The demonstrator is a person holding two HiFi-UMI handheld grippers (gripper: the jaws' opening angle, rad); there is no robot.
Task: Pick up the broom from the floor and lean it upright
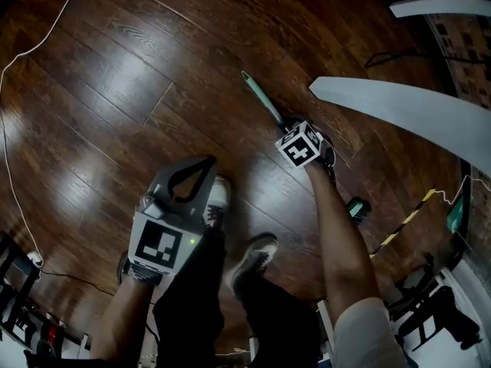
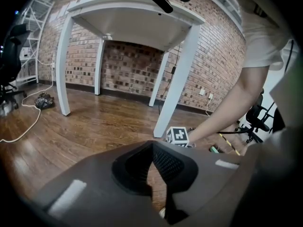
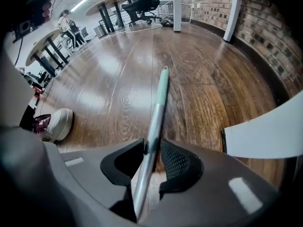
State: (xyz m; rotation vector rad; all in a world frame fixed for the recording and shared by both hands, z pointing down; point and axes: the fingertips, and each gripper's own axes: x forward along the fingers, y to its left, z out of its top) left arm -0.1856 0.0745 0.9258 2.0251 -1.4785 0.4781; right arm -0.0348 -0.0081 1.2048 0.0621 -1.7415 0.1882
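Observation:
The broom lies on the dark wood floor, its thin metal handle [image 1: 262, 100] ending in a pale green tip. Its teal head [image 1: 357, 208] shows beside my right forearm. My right gripper [image 1: 295, 133] points steeply down over the handle. In the right gripper view the handle [image 3: 158, 103] runs between the jaws of the right gripper [image 3: 152, 148]; a gap shows beside the textured pad, so the jaws stand open around it. My left gripper [image 1: 201, 163] hovers above my left shoe, jaws meeting at the tips with nothing in them. Its left gripper view [image 2: 152, 148] looks toward the right arm.
A white table [image 1: 406, 110] overhangs the floor just right of the handle, its legs [image 2: 177, 84] before a brick wall. My shoes [image 1: 219, 198] [image 1: 253, 255] stand near the broom. A white cable [image 1: 15, 60] trails at left. A yellow-black striped cord [image 1: 403, 225] and office chairs sit lower right.

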